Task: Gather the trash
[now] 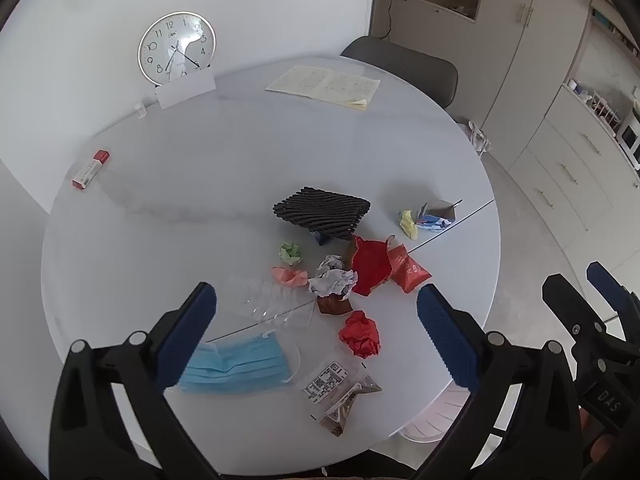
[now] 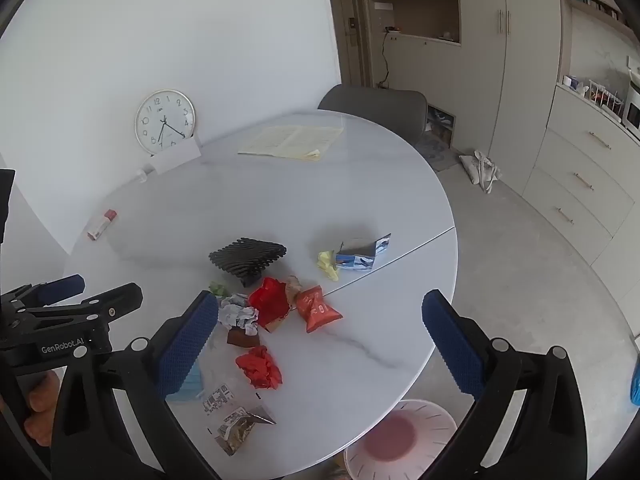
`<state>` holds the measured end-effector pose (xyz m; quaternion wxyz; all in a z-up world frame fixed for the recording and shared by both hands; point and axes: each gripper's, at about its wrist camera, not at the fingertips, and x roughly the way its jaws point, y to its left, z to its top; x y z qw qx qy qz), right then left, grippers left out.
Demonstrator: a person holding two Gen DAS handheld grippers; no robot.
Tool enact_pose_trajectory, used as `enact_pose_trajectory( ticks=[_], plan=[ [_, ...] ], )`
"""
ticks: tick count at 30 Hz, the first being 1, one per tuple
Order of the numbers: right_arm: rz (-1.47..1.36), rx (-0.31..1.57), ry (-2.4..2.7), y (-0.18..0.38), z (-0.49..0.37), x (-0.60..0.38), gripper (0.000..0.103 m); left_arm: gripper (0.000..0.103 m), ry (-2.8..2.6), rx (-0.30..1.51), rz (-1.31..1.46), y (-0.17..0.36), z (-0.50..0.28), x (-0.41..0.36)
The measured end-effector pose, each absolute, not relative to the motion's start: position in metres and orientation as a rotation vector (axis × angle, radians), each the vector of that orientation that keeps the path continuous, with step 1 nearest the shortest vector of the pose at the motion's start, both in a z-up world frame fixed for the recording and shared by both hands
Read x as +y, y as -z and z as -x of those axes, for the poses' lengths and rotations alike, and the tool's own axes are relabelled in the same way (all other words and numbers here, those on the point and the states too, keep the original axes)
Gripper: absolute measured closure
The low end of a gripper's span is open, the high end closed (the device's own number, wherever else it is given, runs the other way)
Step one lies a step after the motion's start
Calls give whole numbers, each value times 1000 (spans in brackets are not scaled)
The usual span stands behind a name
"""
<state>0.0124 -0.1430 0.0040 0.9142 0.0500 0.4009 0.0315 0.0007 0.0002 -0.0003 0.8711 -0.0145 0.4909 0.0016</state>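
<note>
Both grippers hover above the table (image 1: 160, 200), jaws spread, nothing gripped; looks like a pre-pick pose. Trash is clustered at the near edge. Left gripper (image 1: 316, 312) sits over the blue mask (image 1: 236, 364) and clear tray (image 1: 268, 304). Right gripper (image 2: 320, 320) frames the red crumpled wad (image 2: 260, 366). Pink bin (image 2: 400, 440) is below the table edge, presumably the drop point.

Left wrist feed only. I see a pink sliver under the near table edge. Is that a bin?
Observer: Yes. The right wrist view shows a round white slatted bin, pink inside, standing below the table's near edge.
Operator: Is the right gripper holding anything? I only see its side.
Observer: No. The right gripper is wide open, with nothing between its fingers.
</note>
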Motion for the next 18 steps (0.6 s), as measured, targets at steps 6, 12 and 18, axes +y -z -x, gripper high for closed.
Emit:
enact_pose_trajectory(
  ticks=[6, 12, 18],
  plan=[
    [-97, 822, -61, -2, -16, -143, 2, 6, -2, 1027, 29, 0, -3, 3],
    [-103, 832, -62, 2, -19, -142, 2, 6, -7, 1019, 29, 2, -4, 8],
    [-104, 840, -60, 5, -19, -140, 2, 6, -18, 1030, 31, 1, -6, 4]
  ],
)
